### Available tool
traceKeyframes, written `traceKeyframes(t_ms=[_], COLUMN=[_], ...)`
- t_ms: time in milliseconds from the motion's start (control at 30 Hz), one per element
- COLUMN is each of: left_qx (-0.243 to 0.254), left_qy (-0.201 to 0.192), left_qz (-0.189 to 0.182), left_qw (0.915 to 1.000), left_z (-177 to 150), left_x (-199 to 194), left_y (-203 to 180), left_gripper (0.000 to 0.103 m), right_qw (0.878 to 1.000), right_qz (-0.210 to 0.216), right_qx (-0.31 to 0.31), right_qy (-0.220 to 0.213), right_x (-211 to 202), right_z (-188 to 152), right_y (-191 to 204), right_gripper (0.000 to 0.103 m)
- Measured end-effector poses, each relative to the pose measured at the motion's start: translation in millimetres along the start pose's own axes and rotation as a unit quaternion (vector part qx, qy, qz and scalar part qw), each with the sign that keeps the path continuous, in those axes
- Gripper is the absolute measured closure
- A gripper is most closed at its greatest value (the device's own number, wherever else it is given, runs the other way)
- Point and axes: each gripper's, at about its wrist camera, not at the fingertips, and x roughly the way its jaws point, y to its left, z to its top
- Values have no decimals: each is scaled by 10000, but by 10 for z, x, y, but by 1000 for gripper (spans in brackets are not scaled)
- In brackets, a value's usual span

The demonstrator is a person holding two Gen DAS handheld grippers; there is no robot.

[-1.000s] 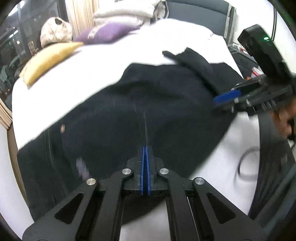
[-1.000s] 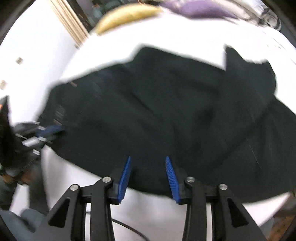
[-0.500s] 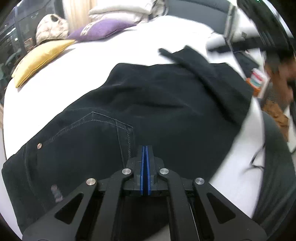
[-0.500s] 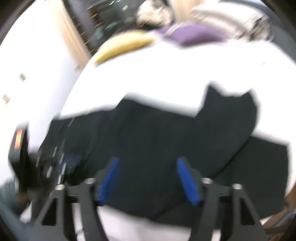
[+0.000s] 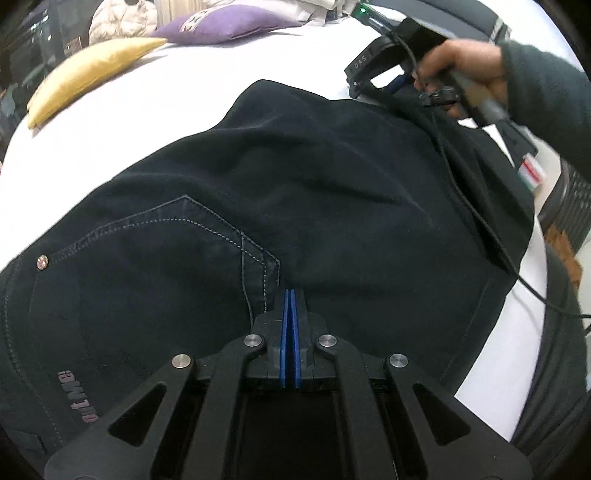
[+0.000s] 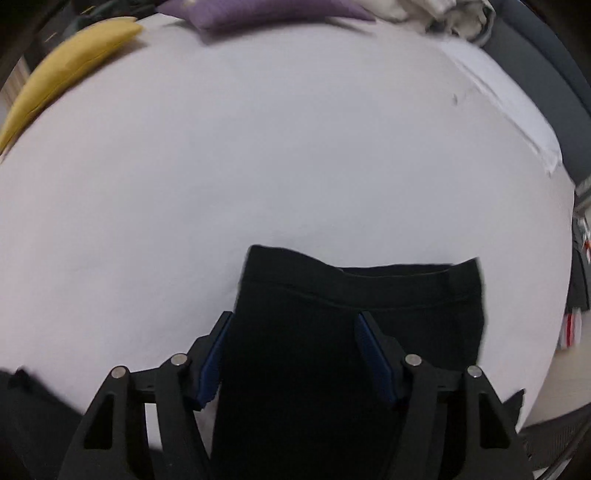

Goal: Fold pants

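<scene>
Dark navy pants (image 5: 332,184) lie spread on the white bed (image 5: 166,110), back pocket stitching and a rivet showing at the left. My left gripper (image 5: 290,295) is shut, its blue pads pinched on the fabric by the seat seam, with creases running out from the tips. A hand (image 5: 461,62) holds my right gripper (image 5: 399,79) at the far leg end. In the right wrist view the hemmed leg end (image 6: 424,314) lies between the fingers of my right gripper (image 6: 295,317). Its jaws are closing, and the pads are not pressing the cloth.
A yellow cushion (image 5: 88,70) and a purple cushion (image 5: 229,22) lie at the far side of the bed, with pale bedding behind. A black cable (image 5: 480,221) trails over the pants. A dark sleeve (image 5: 546,85) fills the right. White sheet (image 6: 295,147) stretches beyond the leg end.
My right gripper swept from the near edge of the pants to the far leg end. My left gripper stayed shut and sank closer to the seat of the pants.
</scene>
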Motion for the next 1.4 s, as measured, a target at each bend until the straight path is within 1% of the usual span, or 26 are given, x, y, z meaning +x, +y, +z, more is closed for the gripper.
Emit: traceKeyframes(t_ms=[67,133,167,233,267,333,400,500,600,667,733,800,833,900,933,967,1000,1100,1133,1233,1300,1400], left_qx=[-6,8,10,-5,-8,2,3,-7,-10,-44,-65,-53,-53,-74,-83,-85,-89,-66,-56,-69,-100,-108], left_qy=[-23,-39,-44,-50,-55,-64,-65,-65,-52,-33,-19,-6,2,12,16,20,23,25,25,22,24,37], left_qz=[-1,20,29,27,29,39,50,72,107,105,121,172,199,224,237,249,264,334,360,422,458,537], left_qw=[10000,10000,10000,10000,10000,10000,10000,10000,9999,9999,9999,9998,9998,9997,9997,9997,9996,9994,9993,9991,9989,9985], left_z=[3,-1,-1,1,-5,-37,-42,-44,-46,-42,-40,-40,-37,-35,-34,-34,-35,-34,-35,-36,-37,-37], left_x=[3,3,5,8,7,-27,-40,-44,-43,-45,-49,-50,-50,-50,-52,-54,-54,-57,-56,-59,-61,-67], left_y=[-1,-7,-10,-5,-4,-2,-9,-19,-32,-29,-28,-42,-50,-59,-66,-71,-77,-104,-113,-133,-144,-170], left_gripper=[102,102,102,102,102,102,102,102,102,102,102,102,102,102,102,102,102,102,102,102,102,102], right_qw=[10000,10000,10000,10000,10000,9997,9991,9969,9910,9829,9748,9607,9567,9450,9403,9359,9273,9086,9060,8937,8913,8940], right_qz=[31,2,11,-10,14,149,293,531,864,1159,1302,1503,1521,1524,1491,1485,1539,1615,1610,1630,1643,1620], right_qx=[69,37,6,-33,-6,160,314,556,862,1124,1407,1848,1991,2375,2552,2715,2998,3610,3699,4008,4047,3975], right_qy=[-12,7,32,69,78,63,27,-187,-552,-882,-1144,-1422,-1480,-1653,-1687,-1684,-1633,-1341,-1282,-1185,-1217,-1283], right_x=[-1,1,2,-8,-10,-57,-88,-223,-471,-702,-880,-1058,-1081,-1108,-1105,-1055,-967,-677,-610,-416,-382,-410], right_z=[49,82,103,120,150,129,53,23,-29,-158,-309,-614,-751,-1132,-1335,-1460,-1691,-2178,-2238,-2488,-2549,-2597], right_y=[-7,-6,-1,-10,-21,-143,-299,-474,-721,-973,-1269,-1671,-1773,-2169,-2311,-2445,-2629,-2921,-2976,-3055,-3037,-3057], right_gripper=[39,53,57,73,75,87,92,92,93,93,93,93,93,93,93,93,93,94,96,97,98,98])
